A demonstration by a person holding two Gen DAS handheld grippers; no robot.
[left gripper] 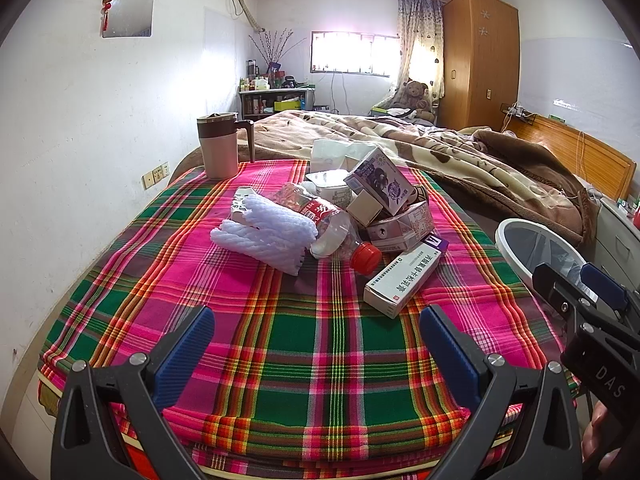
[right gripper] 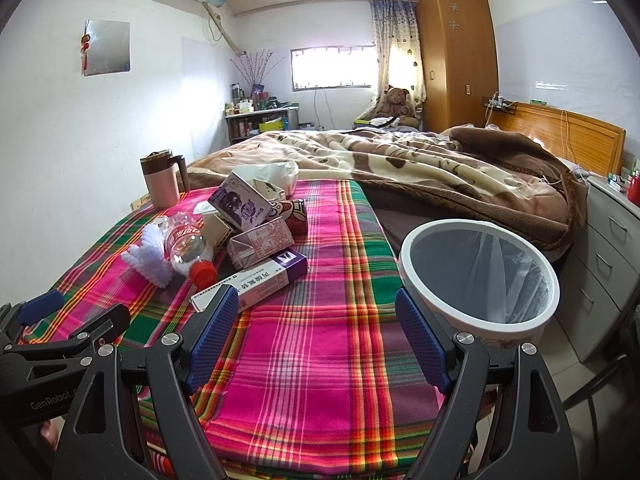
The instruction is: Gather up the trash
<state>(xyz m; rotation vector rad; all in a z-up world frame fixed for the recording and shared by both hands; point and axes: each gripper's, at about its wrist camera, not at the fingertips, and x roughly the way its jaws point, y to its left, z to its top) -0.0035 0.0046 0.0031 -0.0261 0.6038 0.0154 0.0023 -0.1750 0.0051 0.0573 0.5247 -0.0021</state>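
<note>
A heap of trash lies on the plaid cloth (left gripper: 280, 344): a crushed plastic bottle with a red cap (left gripper: 336, 228) (right gripper: 188, 246), a long white medicine box (left gripper: 404, 276) (right gripper: 256, 280), a purple milk carton (left gripper: 380, 180) (right gripper: 240, 204), a flattened carton (left gripper: 404, 226) (right gripper: 260, 242) and white foam netting (left gripper: 264, 232) (right gripper: 150, 258). A white-rimmed bin with a clear liner (right gripper: 480, 276) (left gripper: 532, 244) stands right of the cloth. My left gripper (left gripper: 316, 340) is open, low, short of the heap. My right gripper (right gripper: 316, 320) is open too, between the medicine box and the bin.
A brown and beige lidded mug (left gripper: 220, 144) (right gripper: 160, 184) stands at the cloth's far left corner. Behind the heap lies a white tissue pack (left gripper: 336, 152), then a bed with a brown blanket (right gripper: 420, 164). Grey drawers (right gripper: 604, 252) stand at the right. A wall runs along the left.
</note>
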